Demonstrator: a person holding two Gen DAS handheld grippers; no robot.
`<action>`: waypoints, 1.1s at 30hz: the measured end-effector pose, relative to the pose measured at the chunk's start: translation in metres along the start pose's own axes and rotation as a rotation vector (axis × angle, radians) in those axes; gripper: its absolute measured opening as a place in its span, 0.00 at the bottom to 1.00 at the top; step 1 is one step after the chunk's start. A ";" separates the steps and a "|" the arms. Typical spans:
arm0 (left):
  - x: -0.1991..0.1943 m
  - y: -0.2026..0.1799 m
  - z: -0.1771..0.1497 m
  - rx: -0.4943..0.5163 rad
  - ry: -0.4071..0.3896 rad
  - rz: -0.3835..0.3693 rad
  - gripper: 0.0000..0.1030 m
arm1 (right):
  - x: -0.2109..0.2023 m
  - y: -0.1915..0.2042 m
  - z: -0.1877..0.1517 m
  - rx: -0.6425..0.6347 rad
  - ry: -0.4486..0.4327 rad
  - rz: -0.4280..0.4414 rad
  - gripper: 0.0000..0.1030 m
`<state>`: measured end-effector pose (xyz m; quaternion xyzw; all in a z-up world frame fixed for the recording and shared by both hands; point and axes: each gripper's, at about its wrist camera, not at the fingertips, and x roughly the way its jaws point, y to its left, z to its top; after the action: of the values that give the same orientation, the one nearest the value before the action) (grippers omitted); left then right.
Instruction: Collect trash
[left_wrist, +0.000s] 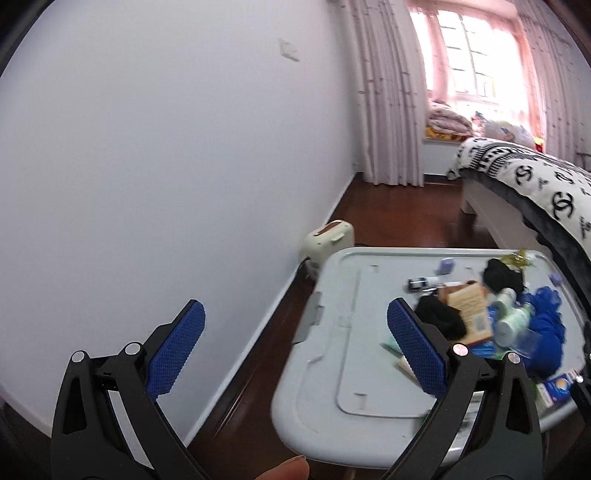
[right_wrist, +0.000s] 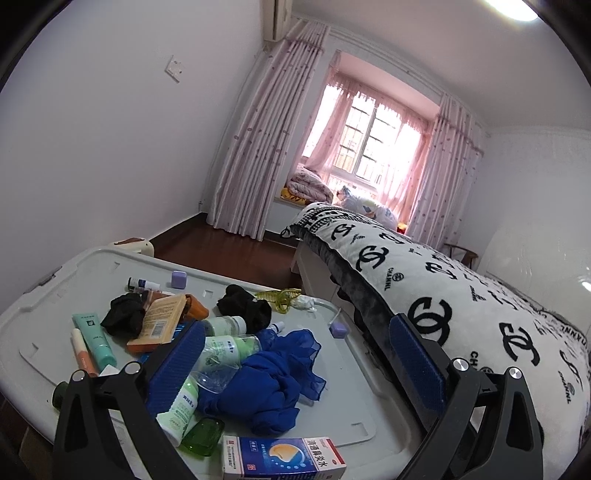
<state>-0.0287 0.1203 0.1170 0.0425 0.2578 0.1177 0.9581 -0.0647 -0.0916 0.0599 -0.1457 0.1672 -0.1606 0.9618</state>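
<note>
A grey storage-box lid (right_wrist: 332, 402) carries a heap of clutter: a blue cloth (right_wrist: 273, 380), black socks (right_wrist: 125, 317), an orange-brown box (right_wrist: 159, 325), white-green bottles (right_wrist: 225, 347), a teal tube (right_wrist: 94, 341), a blue medicine box (right_wrist: 284, 461) and a crumpled white tissue (right_wrist: 304, 303). My right gripper (right_wrist: 295, 365) is open and empty above the blue cloth. My left gripper (left_wrist: 295, 354) is open and empty over the lid's left side (left_wrist: 332, 332); the heap (left_wrist: 498, 317) lies to its right.
A bed with a black-and-white blanket (right_wrist: 461, 295) runs along the lid's right side. A white wall (left_wrist: 147, 166) stands left, with a cream appliance (left_wrist: 328, 236) on the dark wood floor (left_wrist: 406, 218). Pink curtains and a window (right_wrist: 369, 147) are at the far end.
</note>
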 end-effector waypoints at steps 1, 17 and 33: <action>0.006 0.004 -0.007 -0.018 0.022 -0.010 0.94 | -0.001 0.002 0.000 -0.004 -0.005 0.005 0.95; 0.018 0.012 -0.018 -0.061 0.132 0.019 0.94 | -0.006 0.007 0.002 -0.008 -0.038 0.038 0.95; -0.001 -0.113 0.001 0.026 0.114 -0.241 0.94 | 0.006 -0.031 0.005 0.194 0.113 0.082 0.95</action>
<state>-0.0059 0.0108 0.1025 0.0168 0.3164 0.0007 0.9485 -0.0652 -0.1210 0.0733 -0.0355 0.2107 -0.1446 0.9661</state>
